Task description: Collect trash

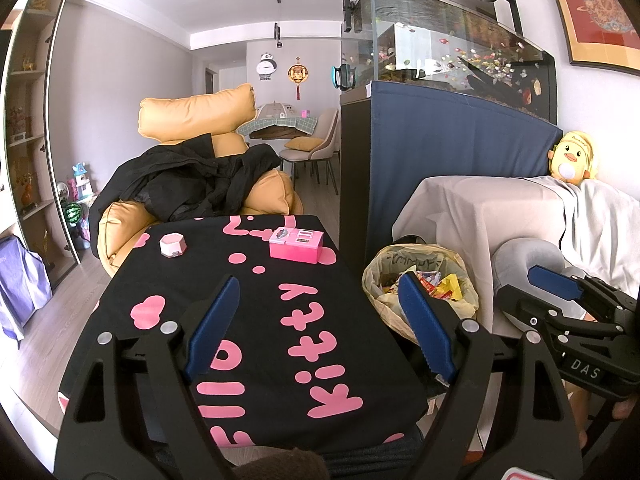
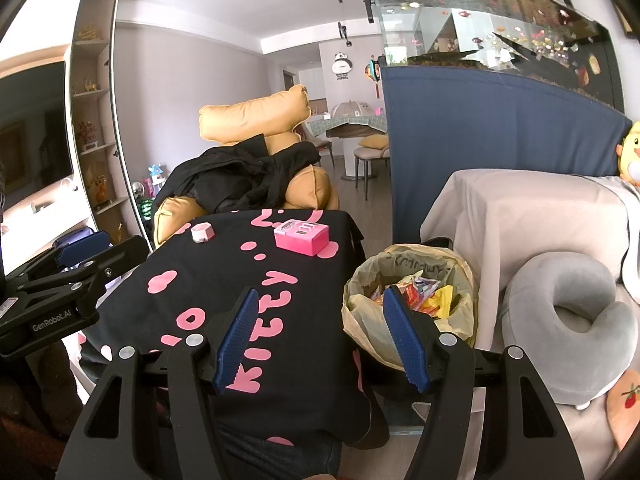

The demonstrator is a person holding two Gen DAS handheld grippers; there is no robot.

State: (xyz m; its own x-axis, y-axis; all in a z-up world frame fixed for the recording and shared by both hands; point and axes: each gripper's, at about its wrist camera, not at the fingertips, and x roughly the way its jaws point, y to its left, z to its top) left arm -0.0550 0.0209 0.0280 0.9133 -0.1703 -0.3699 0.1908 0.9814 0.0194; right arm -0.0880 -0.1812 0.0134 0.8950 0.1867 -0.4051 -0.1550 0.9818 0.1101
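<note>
Behind the bench [image 1: 132, 300] a living room is seen, with a tan armchair [image 1: 192, 120] draped in a black jacket [image 1: 192, 184], a fish tank [image 1: 452, 52] on a stand covered in blue cloth, and a panda wall clock [image 1: 267, 66]. The bench is covered by a black cloth [image 1: 256, 320] printed in pink; "Kitty" can be read in full in the left wrist view, with further pink letters partly cut off beside it. Two things are set at the far end of the bench: a pink box [image 1: 296, 245] and, well apart to its left, a small white-and-pink hexagonal box [image 1: 173, 245].

Just beside the bench's right edge a trash bin [image 2: 464, 268] is placed, lined with a yellowish bag [image 2: 360, 320] whose dark printed writing cannot be made out. Colourful wrappers [image 2: 432, 296] are seen lying inside it. Beside the bin a sofa draped in a pale sheet [image 2: 520, 216] is seen, with a grey neck pillow [image 2: 568, 316] on it and a yellow duck plush [image 1: 572, 160] on its back.

The left claw [image 1: 320, 328] is held spread over the bench, nothing between its blue pads. The right claw [image 2: 324, 336] is likewise spread and empty, over the bench's right edge and the bin. "GenRobot.AI" is read on the left claw's body in the right wrist view, and "DAS" on the right claw's body in the left wrist view.
</note>
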